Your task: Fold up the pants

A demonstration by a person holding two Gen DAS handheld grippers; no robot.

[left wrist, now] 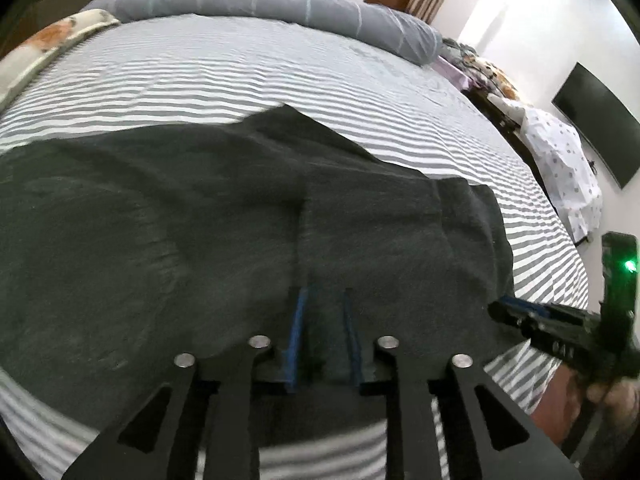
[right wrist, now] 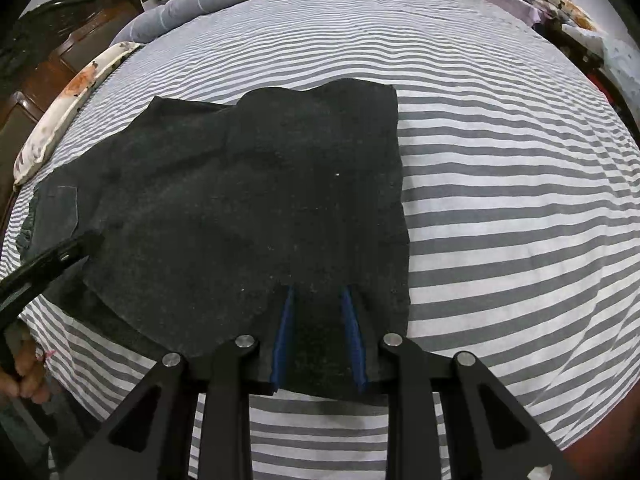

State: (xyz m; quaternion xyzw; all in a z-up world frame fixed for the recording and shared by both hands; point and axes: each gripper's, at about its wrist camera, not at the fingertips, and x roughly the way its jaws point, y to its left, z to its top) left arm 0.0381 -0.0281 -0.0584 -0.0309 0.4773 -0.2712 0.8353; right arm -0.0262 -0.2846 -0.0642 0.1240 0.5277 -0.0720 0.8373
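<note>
Dark grey pants (left wrist: 200,220) lie spread flat on a grey-and-white striped bed sheet (left wrist: 240,76). My left gripper (left wrist: 322,296) hovers over the pants near their front edge, its blue-padded fingers (left wrist: 298,332) apart with fabric visible between them. My right gripper (right wrist: 318,292) stands over the pants (right wrist: 248,184) near their right edge, fingers (right wrist: 282,332) apart. The right gripper also shows in the left wrist view (left wrist: 520,312) at the pants' right corner. The left gripper shows in the right wrist view (right wrist: 56,256) at the pants' left end, by a pocket (right wrist: 56,208).
A grey striped bolster (left wrist: 256,4) lies along the far side of the bed. A floral pillow (left wrist: 44,52) sits at the far left edge. A dark wooden headboard (right wrist: 60,40) stands far left. Clothes are piled on furniture (left wrist: 560,160) right of the bed, below a wall TV (left wrist: 596,128).
</note>
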